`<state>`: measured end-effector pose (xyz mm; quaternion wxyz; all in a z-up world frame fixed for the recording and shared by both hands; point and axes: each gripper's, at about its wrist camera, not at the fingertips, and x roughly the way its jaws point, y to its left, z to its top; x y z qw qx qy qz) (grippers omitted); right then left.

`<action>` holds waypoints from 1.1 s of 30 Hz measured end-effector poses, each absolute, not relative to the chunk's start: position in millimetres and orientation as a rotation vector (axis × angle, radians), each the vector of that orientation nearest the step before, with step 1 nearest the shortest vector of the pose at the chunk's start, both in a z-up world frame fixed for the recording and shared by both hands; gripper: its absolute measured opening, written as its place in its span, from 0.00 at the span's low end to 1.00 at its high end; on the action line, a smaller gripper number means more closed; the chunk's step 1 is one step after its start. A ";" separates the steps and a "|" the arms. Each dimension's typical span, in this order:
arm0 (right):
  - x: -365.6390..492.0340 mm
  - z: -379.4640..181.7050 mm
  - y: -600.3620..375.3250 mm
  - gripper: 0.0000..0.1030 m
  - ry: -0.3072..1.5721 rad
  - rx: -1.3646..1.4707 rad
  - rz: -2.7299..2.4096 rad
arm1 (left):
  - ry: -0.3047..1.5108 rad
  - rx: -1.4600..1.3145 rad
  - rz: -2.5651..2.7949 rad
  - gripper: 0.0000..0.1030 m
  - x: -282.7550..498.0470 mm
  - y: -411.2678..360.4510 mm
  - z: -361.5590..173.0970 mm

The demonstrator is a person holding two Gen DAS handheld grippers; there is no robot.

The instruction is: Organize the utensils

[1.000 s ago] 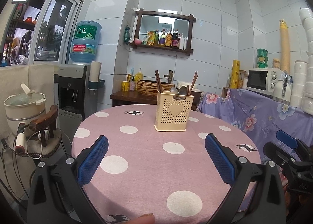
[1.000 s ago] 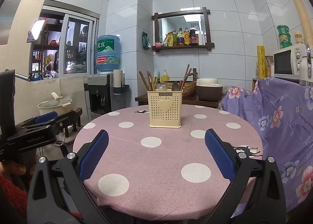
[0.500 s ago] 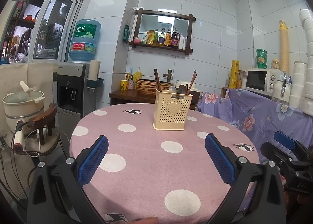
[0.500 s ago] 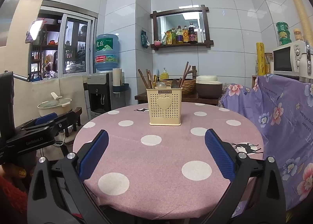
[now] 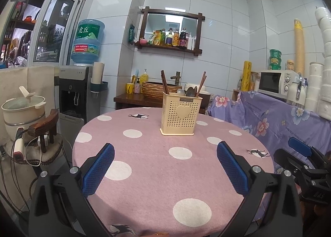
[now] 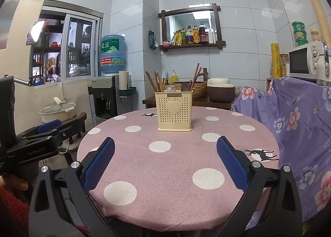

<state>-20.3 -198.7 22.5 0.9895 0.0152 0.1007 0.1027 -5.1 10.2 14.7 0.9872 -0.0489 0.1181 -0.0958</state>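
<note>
A cream perforated utensil holder with a heart on its front stands upright on the far half of the round pink polka-dot table. It holds brown chopsticks and metal spoons. It also shows in the right wrist view. My left gripper is open and empty over the near table edge. My right gripper is open and empty, also near the front edge. Each gripper shows at the side of the other's view.
A purple floral cloth covers a counter at the right with a microwave. A water dispenser and a chair with a pot stand at the left. A wooden side table with a woven basket is behind.
Both grippers have drawn back and risen slightly from the table, so the holder looks a little smaller. Both stay open and empty.
</note>
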 end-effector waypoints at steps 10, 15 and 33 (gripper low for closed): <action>-19.8 21.3 -201.2 0.94 0.199 0.040 0.200 | 0.243 -0.100 -0.194 0.95 -4.8 11.0 13.8; -20.2 20.0 -202.7 0.94 0.201 0.046 0.200 | 0.245 -0.098 -0.193 0.95 -4.9 10.8 13.6; -19.4 18.6 -201.5 0.94 0.212 0.047 0.204 | 0.243 -0.099 -0.182 0.95 -4.5 12.0 15.5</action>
